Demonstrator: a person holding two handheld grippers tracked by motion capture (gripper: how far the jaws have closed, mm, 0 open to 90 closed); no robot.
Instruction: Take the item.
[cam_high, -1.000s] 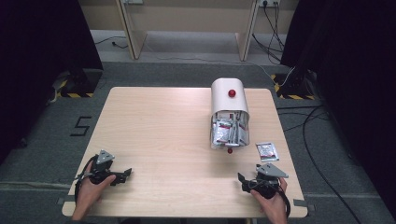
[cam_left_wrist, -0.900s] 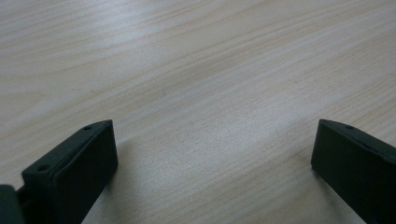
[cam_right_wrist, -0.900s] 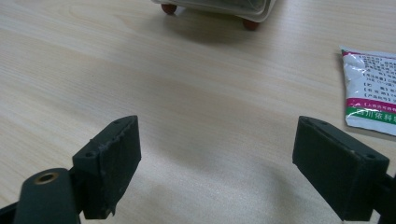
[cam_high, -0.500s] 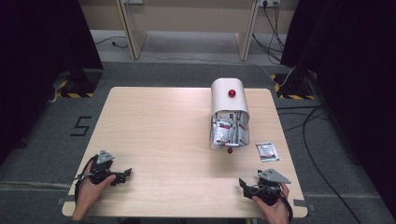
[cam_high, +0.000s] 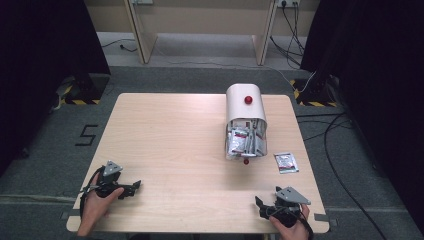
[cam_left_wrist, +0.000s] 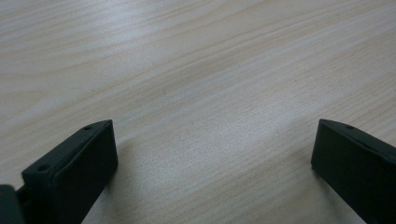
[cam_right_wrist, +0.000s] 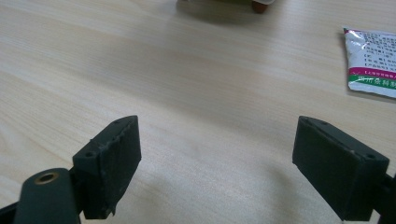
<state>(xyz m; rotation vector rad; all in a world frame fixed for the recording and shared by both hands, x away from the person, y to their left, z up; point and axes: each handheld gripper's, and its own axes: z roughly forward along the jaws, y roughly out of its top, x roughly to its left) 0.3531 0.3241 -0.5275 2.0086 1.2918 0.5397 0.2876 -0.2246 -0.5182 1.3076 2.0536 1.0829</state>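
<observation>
Lying flat on the pale wooden counter (cam_high: 175, 135), at about four o'clock: one small white foil sachet with red and green print (cam_high: 286, 162), just beside the open mouth of the white round-topped container with a red knob (cam_high: 245, 112). Same sachet at the upper right of the right gripper view (cam_right_wrist: 371, 60), well apart from the jaws. Inside the container, many more sachets of the same kind (cam_high: 244, 141), packed upright and pressed together. A second small red knob (cam_high: 245, 161) on the counter just in front of the mouth.

Left hand-held gripper (cam_high: 131, 188) resting at seven o'clock, jaws spread wide with bare wood between them. Right hand-held gripper (cam_high: 261, 205) at five o'clock, jaws also spread wide, nothing held.

Probably very light and thin, this loose sachet, soft in the middle and stiffer along the sealed edges. Foil surface likely smooth and slippery. Lying flat, so little for the jaws to catch; best taken at one short sealed edge, with one jaw slid under it, or first pushed a little to lift a corner. Not fragile, but easy to crease or to push away instead of gripping.
</observation>
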